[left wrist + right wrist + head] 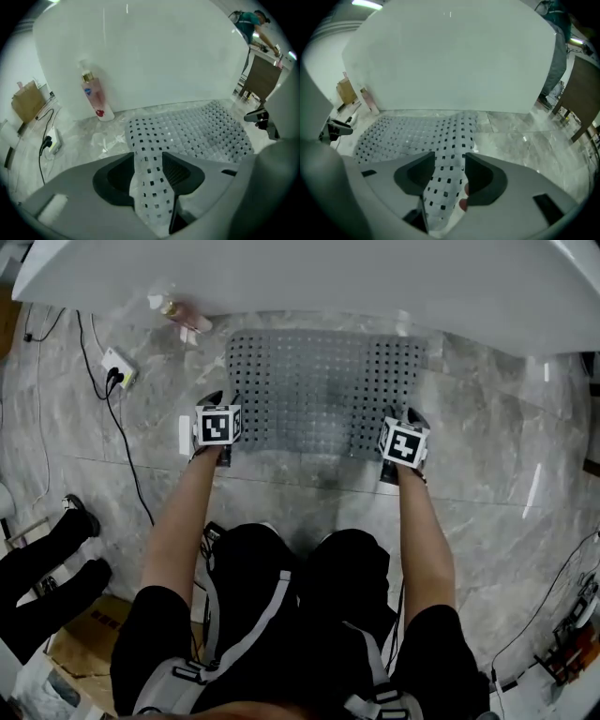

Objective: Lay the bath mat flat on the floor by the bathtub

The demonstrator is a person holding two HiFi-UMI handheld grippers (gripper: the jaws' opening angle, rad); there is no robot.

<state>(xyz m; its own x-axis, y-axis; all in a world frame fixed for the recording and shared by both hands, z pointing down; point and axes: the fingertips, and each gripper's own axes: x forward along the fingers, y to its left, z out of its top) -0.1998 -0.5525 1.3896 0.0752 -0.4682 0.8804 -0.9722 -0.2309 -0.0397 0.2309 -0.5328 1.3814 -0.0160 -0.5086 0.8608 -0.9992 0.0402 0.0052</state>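
The grey perforated bath mat [323, 390] lies spread on the marble floor against the white bathtub [309, 273]. My left gripper [225, 405] is at the mat's near left corner and my right gripper [403, 418] is at its near right corner. In the left gripper view the jaws of the left gripper [147, 161] stand wide apart, and a raised strip of the mat [187, 133] runs between them. The right gripper view shows the same: the right gripper [450, 164] has wide jaws with the mat corner [447, 180] lying loosely in the gap.
A pink bottle [178, 313] stands by the tub left of the mat. A white power strip [119, 369] with black cables lies further left. Another person's dark legs and shoes [56, 540] are at the left edge, with cardboard [89, 624] beside them.
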